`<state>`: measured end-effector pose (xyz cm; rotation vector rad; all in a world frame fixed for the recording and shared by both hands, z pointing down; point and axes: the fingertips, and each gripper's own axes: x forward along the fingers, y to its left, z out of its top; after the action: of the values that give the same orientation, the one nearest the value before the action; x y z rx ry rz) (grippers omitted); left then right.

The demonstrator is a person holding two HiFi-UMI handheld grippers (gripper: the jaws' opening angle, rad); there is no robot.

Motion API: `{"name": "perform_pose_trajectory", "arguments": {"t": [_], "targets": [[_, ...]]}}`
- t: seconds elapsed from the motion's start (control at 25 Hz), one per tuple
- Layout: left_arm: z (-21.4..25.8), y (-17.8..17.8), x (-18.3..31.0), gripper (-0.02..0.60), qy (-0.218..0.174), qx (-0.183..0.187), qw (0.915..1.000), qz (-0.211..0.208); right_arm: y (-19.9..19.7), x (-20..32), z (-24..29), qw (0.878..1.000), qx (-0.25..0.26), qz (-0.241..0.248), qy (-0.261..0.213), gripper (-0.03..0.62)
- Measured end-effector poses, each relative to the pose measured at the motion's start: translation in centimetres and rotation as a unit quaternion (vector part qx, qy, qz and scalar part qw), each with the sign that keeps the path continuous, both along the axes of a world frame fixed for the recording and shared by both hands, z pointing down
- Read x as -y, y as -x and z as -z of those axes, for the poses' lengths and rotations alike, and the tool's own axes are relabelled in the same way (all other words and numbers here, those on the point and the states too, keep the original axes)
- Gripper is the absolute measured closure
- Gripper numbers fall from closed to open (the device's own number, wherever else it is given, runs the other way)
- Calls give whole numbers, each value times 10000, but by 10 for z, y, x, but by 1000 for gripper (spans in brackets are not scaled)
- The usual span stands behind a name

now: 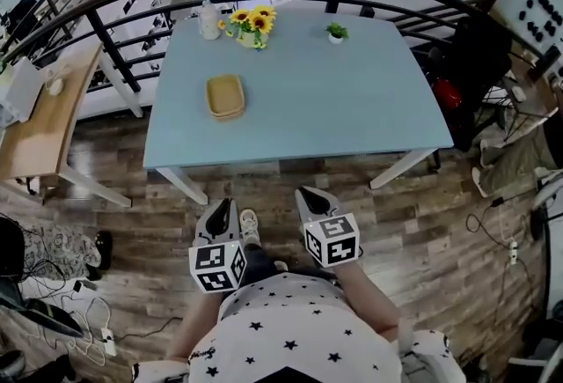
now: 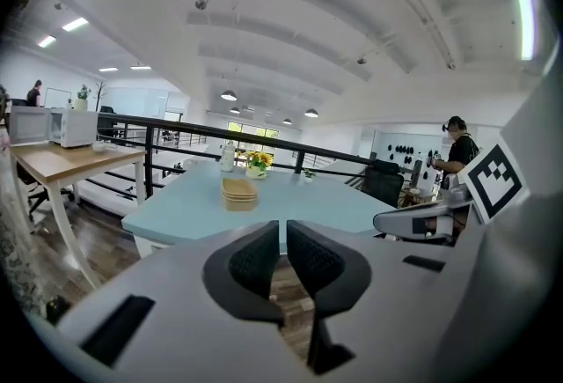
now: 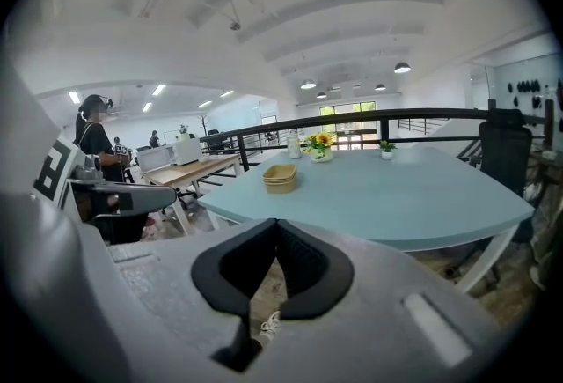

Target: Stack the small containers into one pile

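A stack of tan small containers (image 1: 225, 96) sits on the left half of the light blue table (image 1: 352, 108); it also shows in the left gripper view as the containers (image 2: 238, 193) and in the right gripper view as the containers (image 3: 280, 177). Both grippers hang close to the person's body, short of the table's near edge and well away from the stack. The left gripper (image 1: 223, 203) (image 2: 282, 236) has its pads drawn together to a thin slit with nothing between them. Just as empty, the right gripper (image 1: 308, 192) (image 3: 276, 227) is shut, its tips touching.
At the table's far edge stand a white jug (image 1: 209, 20), a sunflower vase (image 1: 251, 25) and a small potted plant (image 1: 335, 33). A black railing (image 1: 106, 38) curves behind the table. A wooden side table (image 1: 40, 130) is at left, a black chair (image 1: 479, 51) at right.
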<state>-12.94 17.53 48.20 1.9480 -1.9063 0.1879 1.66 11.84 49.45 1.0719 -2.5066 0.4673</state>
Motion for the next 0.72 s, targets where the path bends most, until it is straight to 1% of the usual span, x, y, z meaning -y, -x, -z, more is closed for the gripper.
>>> {"name": "perform_pose_trajectory", "arguments": {"t": [0.36,0.72], "targets": [[3,-19,-16,572,-41,-14,9998,-178,-10,-22,-1,9996,285,51,70,588],[6,-20,-21,575,-83,-72,9996,-260,-12,-25,5,9995,273,-21,-174,588]]}}
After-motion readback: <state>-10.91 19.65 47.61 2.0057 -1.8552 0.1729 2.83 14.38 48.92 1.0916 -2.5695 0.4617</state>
